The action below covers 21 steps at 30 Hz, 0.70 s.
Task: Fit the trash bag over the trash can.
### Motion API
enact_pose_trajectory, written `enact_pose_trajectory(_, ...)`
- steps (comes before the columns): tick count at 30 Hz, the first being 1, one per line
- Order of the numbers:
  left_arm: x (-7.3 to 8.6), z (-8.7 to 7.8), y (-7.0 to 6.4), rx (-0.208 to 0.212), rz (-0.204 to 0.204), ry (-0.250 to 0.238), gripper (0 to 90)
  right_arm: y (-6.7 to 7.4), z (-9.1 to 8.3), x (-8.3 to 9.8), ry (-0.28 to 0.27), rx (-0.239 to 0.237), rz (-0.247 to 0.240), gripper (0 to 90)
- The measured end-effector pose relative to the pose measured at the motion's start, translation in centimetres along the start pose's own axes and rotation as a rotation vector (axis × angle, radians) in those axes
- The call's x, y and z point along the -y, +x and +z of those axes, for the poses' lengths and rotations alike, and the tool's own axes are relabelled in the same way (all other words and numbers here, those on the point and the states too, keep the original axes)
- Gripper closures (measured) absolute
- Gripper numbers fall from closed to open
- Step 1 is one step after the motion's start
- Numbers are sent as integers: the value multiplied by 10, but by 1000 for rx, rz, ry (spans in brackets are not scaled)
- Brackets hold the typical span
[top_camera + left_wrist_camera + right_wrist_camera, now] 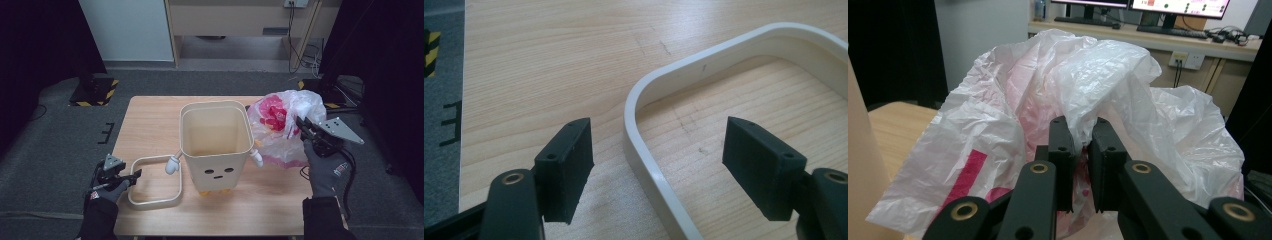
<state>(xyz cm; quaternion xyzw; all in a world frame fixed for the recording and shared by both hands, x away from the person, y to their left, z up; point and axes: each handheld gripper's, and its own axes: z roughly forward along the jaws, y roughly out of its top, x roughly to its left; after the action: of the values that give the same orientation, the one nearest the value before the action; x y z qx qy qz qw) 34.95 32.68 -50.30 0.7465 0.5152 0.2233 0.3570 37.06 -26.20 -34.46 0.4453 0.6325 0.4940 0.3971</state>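
Plastic bag point(287, 127) sits at the right side of the bench point(150, 125), just beside the cream bin point(216, 145), touching or nearly touching its right wall. It is thin white film with red print, crumpled and puffed up. The right gripper point(1081, 145) has its jaws pinched narrow on a fold of the bag point(1088, 75) near its top, with film bunched between the pads. In the high view the right gripper point(306, 127) comes in from the bag's right side.

The bin stands upright in the middle of the bench, open and apparently empty, with a face on its front and small white arms at the sides. A cream ring point(155, 180), probably the bin's rim frame, lies flat on the bench left of the bin.

The left gripper point(125, 176) is at the ring's left edge. In the left gripper view its jaws stand wide, one on each side of the ring's rail point(649, 165), with neither pad touching it.

Likely step: line the bin with the bag, then clamp it with the ring.

Risks:
- The grip is on one thin fold, so the film may slip out or tear if it is pulled hard.
- Dragging the bag may snag it on the bin's edge or tip the light bin.
- The bag's mouth is not spread, so it may go in bunched.
- The left jaws could skid the ring across the bench if they close off-centre.
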Motion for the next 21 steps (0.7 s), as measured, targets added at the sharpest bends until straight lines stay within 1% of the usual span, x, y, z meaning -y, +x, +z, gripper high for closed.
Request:
enact_pose_trajectory(1, 0, -1, 0, -4, 0, 1, 272, 0, -2, -3, -6, 3, -1, 817)
enact_pose_trajectory(3, 0, -2, 1, -6, -11, -5, 270, 1, -4, -8, -25, 4, 3, 817)
enact_pose_trajectory(4, 0, -2, 1, -8, -16, -8, 268, 1, -5, -10, -32, 6, -4, 817)
enact_pose_trajectory(6, 1, -2, 2, -11, -23, -1, 266, 3, -8, -15, -44, 15, -17, 817)
enact_pose_trajectory(8, 2, -1, 2, -14, -28, 8, 262, 4, -11, -20, -66, 17, -15, 817)
enact_pose_trajectory(9, 2, 0, 3, -16, -30, 10, 261, 5, -12, -22, -72, 20, -21, 816)
enact_pose_trajectory(11, 2, 0, 3, -15, -36, 8, 256, 6, -13, -26, -87, 20, -22, 816)
enact_pose_trajectory(21, 1, 0, 3, -6, -43, -2, 257, 0, -29, -54, -161, 39, -22, 814)
